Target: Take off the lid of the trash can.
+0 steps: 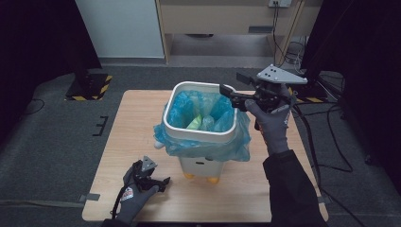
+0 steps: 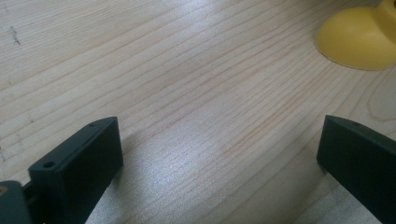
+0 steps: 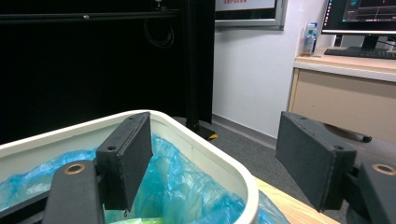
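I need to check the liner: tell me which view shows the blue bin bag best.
The high view: the blue bag lines the white bin, draped over its rim. The right gripper view catches one crumpled corner; the left gripper view looks at tabletop.

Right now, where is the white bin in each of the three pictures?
High view: the bin stands mid-table.
Left gripper view: its yellow foot, top right corner.
Right gripper view: its rim, lower left to centre.
Shared landmark: the wooden table, seen in all three.

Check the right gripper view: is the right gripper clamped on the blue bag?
No, the right gripper is open, straddling the bin's white rim above the blue bag.
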Demonstrator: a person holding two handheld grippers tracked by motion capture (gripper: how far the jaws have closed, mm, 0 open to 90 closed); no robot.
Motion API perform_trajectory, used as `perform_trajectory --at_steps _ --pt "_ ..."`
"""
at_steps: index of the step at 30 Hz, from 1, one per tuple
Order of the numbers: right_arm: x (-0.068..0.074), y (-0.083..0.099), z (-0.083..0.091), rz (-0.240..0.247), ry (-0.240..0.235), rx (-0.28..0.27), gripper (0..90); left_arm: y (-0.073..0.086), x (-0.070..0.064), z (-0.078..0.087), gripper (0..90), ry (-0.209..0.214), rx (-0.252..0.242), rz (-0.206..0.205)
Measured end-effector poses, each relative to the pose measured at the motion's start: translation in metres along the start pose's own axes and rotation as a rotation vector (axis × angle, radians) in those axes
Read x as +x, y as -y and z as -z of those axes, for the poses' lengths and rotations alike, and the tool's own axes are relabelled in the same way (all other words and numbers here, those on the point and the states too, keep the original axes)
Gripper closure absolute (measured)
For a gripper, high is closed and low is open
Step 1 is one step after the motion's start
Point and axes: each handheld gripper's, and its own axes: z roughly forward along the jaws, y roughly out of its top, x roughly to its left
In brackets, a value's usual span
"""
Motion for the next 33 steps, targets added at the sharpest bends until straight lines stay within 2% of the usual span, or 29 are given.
perform_trajectory --at_steps 20,33 --pt "-0.002 0.002 -0.018 -0.026 -0.010 0.026 28.6 0.000 0.000 0.000 0.0 0.002 0.000 -0.001" --pt "-0.001 0.001 -0.031 -0.012 -0.018 0.064 28.4 0.000 0.000 0.000 0.0 0.002 0.000 -0.001"
